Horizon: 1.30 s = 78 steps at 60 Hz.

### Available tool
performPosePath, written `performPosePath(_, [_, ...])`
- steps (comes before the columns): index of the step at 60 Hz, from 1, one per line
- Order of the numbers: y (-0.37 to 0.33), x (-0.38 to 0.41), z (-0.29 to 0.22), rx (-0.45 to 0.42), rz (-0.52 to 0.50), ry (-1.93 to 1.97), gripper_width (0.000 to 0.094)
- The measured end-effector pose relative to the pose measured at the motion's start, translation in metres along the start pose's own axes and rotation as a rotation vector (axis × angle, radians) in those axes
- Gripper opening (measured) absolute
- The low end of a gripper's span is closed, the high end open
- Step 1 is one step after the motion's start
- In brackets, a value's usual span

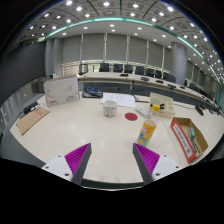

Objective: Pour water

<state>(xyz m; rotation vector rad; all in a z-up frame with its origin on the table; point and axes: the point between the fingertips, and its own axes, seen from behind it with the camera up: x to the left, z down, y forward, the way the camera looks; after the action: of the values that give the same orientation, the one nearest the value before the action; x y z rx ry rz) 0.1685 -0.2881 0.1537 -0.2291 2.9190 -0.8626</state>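
Note:
My gripper is open and empty, its two magenta pads spread wide above the bare cream tabletop. A small yellow-orange bottle stands just ahead of the right finger, apart from it. A white cup stands farther off, beyond the fingers near the table's middle. A red round coaster lies flat between the cup and the bottle.
An open cardboard box lies to the right of the bottle. A wooden board lies at the left. A white box and papers sit at the far side, with a small yellow-white container at the right. Chairs and desks stand beyond.

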Motion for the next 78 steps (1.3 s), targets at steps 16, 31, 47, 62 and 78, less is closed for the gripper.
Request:
performPosePath(16, [0.095, -0.109, 0.025, -0.047, 0.039, 0.041, 0.0860])
performPosePath(31, [0.179, -0.154, 0.000, -0.157, 0.079, 0.092, 0.0837])
performPosePath(47, [0.215, -0.163, -0.014, -0.218, 0.096, 0.080, 0.0506])
performPosePath(62, [0.217, -0.170, -0.024, -0.201, 0.157, 0.021, 0.0409])
performPosePath(78, [0.224, -0.178, -0.094, -0.193, 0.314, -0.149, 0.0409])
